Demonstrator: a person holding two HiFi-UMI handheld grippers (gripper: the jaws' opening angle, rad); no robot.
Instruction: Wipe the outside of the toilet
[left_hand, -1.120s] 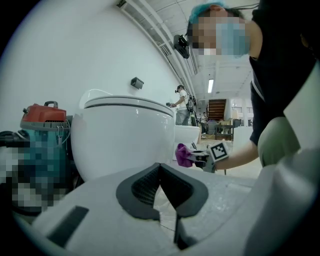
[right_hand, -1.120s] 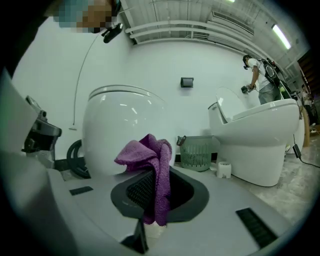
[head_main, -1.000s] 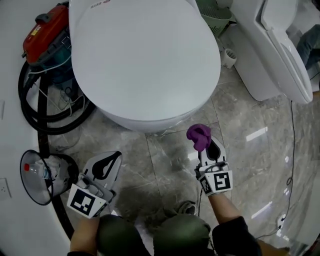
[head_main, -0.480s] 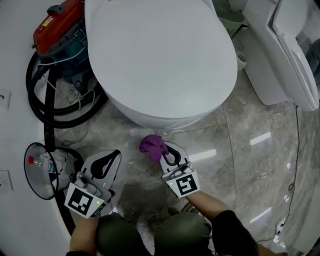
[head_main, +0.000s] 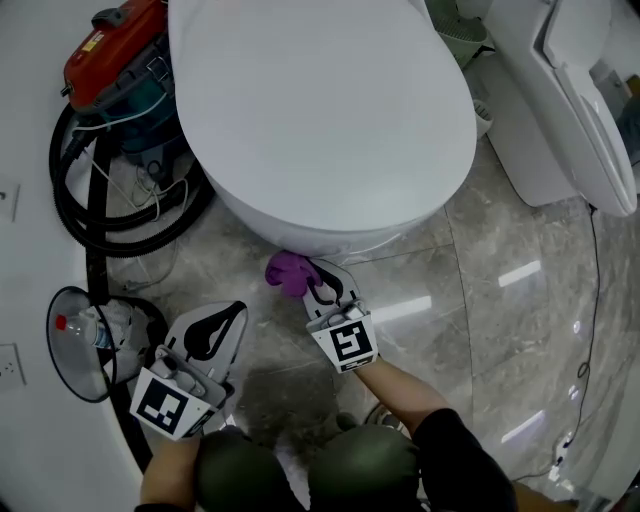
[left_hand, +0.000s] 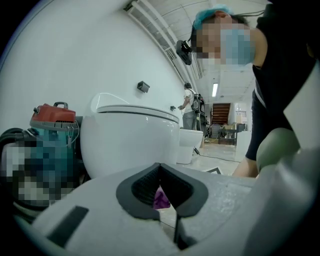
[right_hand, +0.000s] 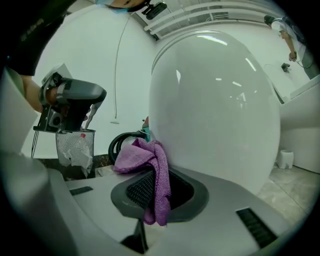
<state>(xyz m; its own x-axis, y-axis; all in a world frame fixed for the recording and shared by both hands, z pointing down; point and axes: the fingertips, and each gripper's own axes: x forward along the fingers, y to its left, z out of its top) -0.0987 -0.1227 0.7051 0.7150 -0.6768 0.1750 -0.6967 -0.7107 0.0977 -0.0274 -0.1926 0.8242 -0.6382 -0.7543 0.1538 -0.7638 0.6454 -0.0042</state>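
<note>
A white toilet (head_main: 320, 110) with its lid shut fills the upper middle of the head view, seen from above. A crumpled purple cloth (head_main: 288, 272) sits at the bowl's lower front curve, just under the overhang, close above the grey marble floor (head_main: 500, 300).

The right hand-held gripper (head_main: 318, 285) is clamped on that cloth. In the right gripper view the cloth (right_hand: 150, 165) hangs in a fold between the two jaws of the hand-held gripper (right_hand: 157, 192), bunching above them, and its edge meets the glossy white side of the toilet (right_hand: 215, 110), which rises directly ahead and to the right.

The left hand-held gripper (head_main: 205, 335) is held low and well apart from the bowl, to the left of the right one. In the left gripper view its jaws (left_hand: 160, 192) are together at the tips with nothing gripped. A bit of purple shows through the gap behind the tips, and the toilet (left_hand: 130, 140) stands beyond.

Left of the toilet stands a red vacuum cleaner (head_main: 110, 50) with a coiled black hose (head_main: 80, 200). Nearer the person, at far left, is a mesh waste bin (head_main: 85, 345) holding a plastic bottle. A second white toilet (head_main: 570, 110) stands at upper right, with a green basket (head_main: 460, 30) between the two. A thin black cable (head_main: 590, 300) trails over the floor at right.
</note>
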